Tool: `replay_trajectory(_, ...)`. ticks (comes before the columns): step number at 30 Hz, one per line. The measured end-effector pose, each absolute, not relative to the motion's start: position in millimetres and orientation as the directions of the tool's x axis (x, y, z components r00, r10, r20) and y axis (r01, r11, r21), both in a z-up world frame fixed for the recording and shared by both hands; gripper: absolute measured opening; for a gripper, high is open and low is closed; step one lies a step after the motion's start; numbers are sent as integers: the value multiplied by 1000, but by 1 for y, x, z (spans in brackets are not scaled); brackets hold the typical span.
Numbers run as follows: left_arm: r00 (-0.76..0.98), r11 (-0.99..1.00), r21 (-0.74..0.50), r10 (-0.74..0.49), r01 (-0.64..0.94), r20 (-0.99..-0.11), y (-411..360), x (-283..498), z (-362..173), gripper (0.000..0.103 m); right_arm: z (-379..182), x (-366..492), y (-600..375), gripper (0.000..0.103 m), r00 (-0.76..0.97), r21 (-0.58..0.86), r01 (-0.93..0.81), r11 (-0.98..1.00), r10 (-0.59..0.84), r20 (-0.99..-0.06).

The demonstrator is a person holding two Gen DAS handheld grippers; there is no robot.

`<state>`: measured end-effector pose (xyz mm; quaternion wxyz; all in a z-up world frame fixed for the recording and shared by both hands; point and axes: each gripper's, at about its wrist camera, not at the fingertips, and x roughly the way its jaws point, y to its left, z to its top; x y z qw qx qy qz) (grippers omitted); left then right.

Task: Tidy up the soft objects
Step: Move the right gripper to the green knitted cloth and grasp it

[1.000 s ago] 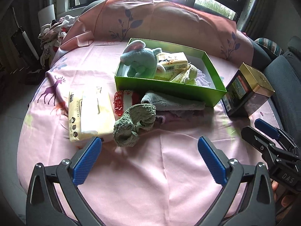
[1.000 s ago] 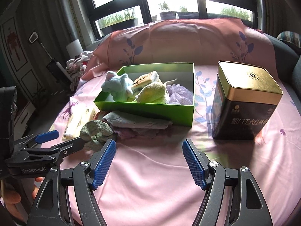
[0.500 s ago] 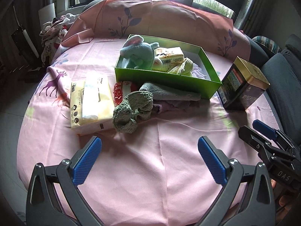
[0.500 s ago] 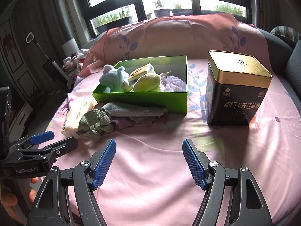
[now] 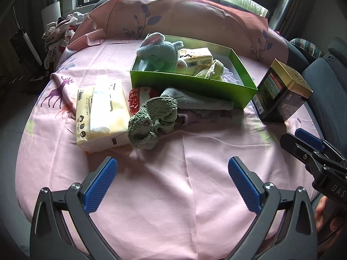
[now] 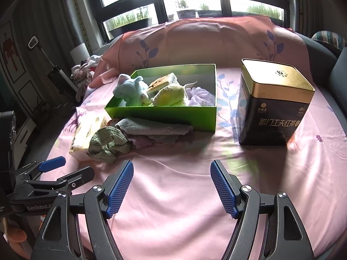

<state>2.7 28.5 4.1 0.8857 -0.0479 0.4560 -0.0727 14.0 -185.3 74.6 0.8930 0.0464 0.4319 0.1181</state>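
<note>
**Meanwhile, both grippers gape over the pink cloth**

Left of the green box [image 5: 190, 85] lies a tissue pack [image 5: 102, 110]; against the box's near wall sit a crumpled green cloth [image 5: 151, 119] and a grey towel [image 5: 195, 100]. Inside the box rest a plush elephant [image 5: 158, 53] and other soft pieces. Right of the box stands a dark tea tin [image 6: 273, 106]. The left gripper [image 5: 171, 179] and right gripper [image 6: 171, 186] hover with jaws apart, holding nothing.
</note>
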Motion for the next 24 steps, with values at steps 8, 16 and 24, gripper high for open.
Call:
replay_trajectory(8, 565, 977, -197, -211, 88, -798, 47, 7, -7, 102, 63, 26, -171, 74, 575, 196, -191, 962, 272, -772)
replay_trajectory(16, 550, 957, -273, -278, 93, -787, 71, 3, -19, 102, 47, 44, -138, 74, 478, 338, -348, 875, 475, -738)
replay_trajectory(24, 544, 960, -278, -255, 42, -799, 93, 6, -31, 102, 24, 91, -80, 74, 448, 307, -433, 848, 498, -743)
